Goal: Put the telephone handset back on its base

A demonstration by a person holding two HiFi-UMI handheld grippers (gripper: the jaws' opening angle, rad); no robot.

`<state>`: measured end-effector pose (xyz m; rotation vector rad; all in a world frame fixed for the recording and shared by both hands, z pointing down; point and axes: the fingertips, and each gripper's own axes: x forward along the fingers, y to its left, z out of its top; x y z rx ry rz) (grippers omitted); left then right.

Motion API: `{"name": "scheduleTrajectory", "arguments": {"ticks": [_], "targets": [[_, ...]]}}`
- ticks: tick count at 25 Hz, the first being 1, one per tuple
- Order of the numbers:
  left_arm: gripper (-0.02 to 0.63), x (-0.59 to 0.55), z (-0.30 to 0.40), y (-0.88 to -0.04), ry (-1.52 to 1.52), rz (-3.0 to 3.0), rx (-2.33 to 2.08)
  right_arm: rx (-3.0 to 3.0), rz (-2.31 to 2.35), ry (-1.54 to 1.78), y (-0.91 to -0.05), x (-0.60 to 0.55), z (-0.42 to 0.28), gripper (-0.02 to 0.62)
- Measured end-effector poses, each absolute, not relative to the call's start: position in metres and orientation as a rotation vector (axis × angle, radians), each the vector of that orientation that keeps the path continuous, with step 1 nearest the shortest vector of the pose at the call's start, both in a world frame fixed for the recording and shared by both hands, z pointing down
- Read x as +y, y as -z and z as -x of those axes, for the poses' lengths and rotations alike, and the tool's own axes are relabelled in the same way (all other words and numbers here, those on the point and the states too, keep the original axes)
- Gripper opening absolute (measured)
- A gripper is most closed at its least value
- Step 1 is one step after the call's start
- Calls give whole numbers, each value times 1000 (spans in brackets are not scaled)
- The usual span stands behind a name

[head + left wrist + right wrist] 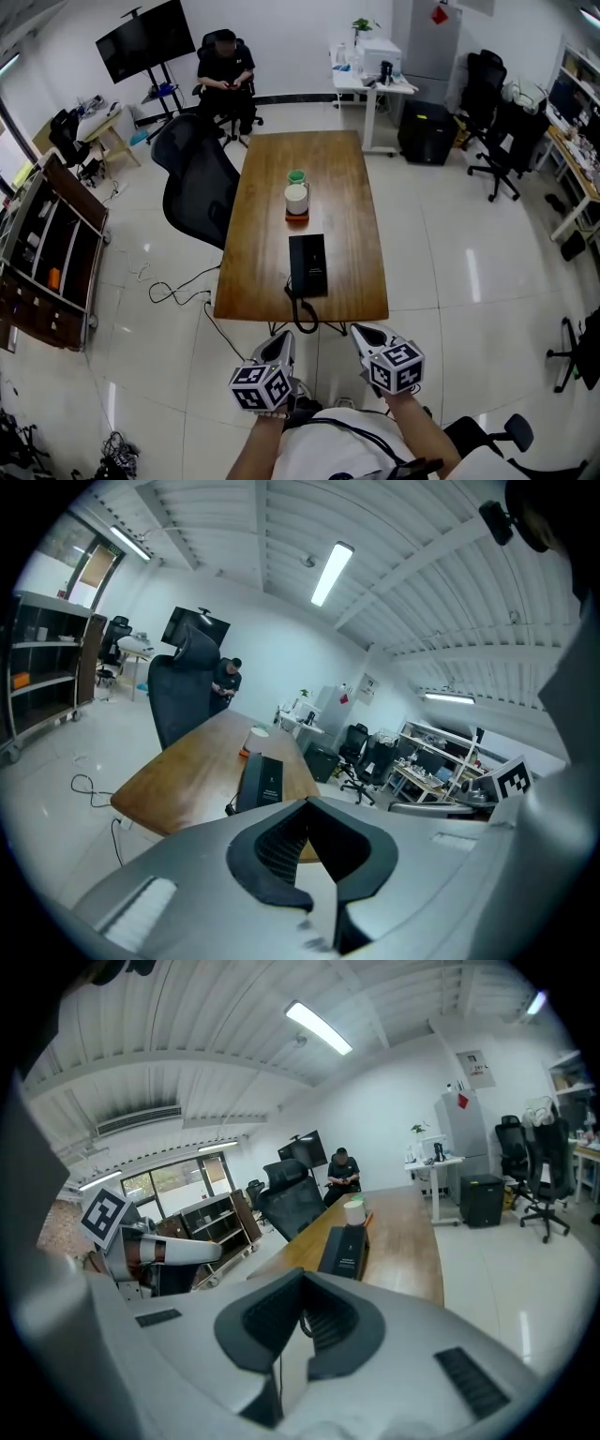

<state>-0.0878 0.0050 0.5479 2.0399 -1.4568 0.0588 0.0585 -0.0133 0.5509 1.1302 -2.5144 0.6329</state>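
left gripper [284,339] (jaws together) near apparent telephone [307,265]

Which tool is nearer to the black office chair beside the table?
Left. The chair stands ahead and left of the left tool; the right tool is farther right.

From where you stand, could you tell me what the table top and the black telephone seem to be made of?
Table top: wood or wood veneer, satin finish; brown grain streaks show. Black telephone: probably matte plastic; flat, dull black without glare.
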Motion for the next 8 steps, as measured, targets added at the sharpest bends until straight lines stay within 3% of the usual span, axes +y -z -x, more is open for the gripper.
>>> {"name": "scheduleTrajectory", "arguments": {"ticks": [8], "targets": [[2, 2, 95, -548, -44, -2023, -1450, -2497, -1171, -643, -551, -18, -62, 5]]}}
